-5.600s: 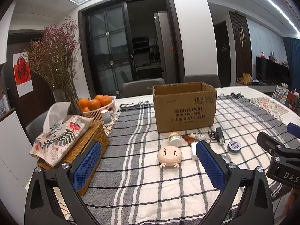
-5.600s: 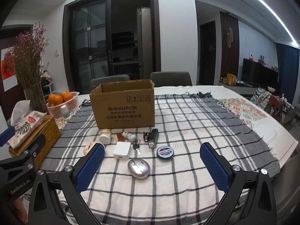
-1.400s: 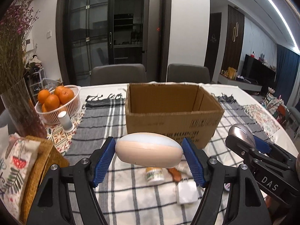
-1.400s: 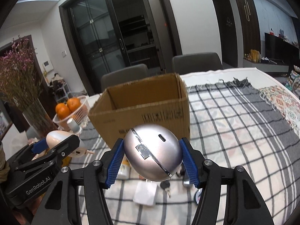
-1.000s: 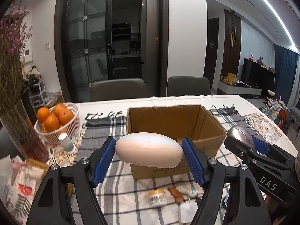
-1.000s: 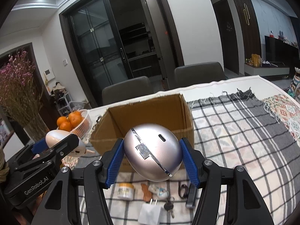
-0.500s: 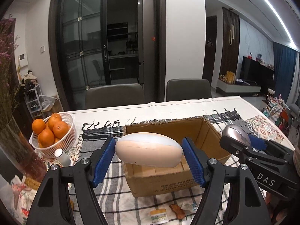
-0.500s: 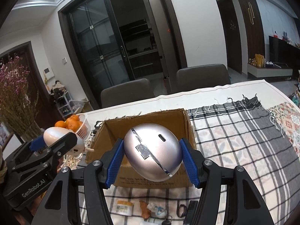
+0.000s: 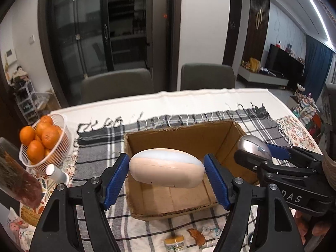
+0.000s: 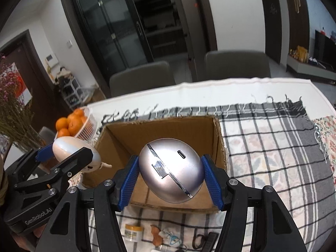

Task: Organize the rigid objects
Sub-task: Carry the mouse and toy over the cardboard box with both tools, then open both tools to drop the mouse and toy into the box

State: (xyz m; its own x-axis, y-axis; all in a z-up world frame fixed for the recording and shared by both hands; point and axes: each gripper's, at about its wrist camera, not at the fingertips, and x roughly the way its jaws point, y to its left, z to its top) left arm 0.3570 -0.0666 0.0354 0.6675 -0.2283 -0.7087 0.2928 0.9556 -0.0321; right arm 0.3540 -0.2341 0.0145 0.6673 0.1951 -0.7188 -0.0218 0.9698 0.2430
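Below, the silver mouse (image 10: pixel 170 171) hides the box (image 10: pixel 218 138) floor.

2 grey chairs (image 9: pixel 117 84) behind the table, dark glass doors (image 9: pixel 100 31), white wall (image 9: pixel 205 21), ceiling light strip (image 9: pixel 315 10).

L gripper (image 9: pixel 167 169) jaws clamp peach toy (image 9: pixel 167 171) above cardboard box (image 9: pixel 184 134).

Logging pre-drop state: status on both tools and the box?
Left tool shut on peach oval gadget. Right tool shut on silver oval mouse. Both over open cardboard box; nothing blocking.
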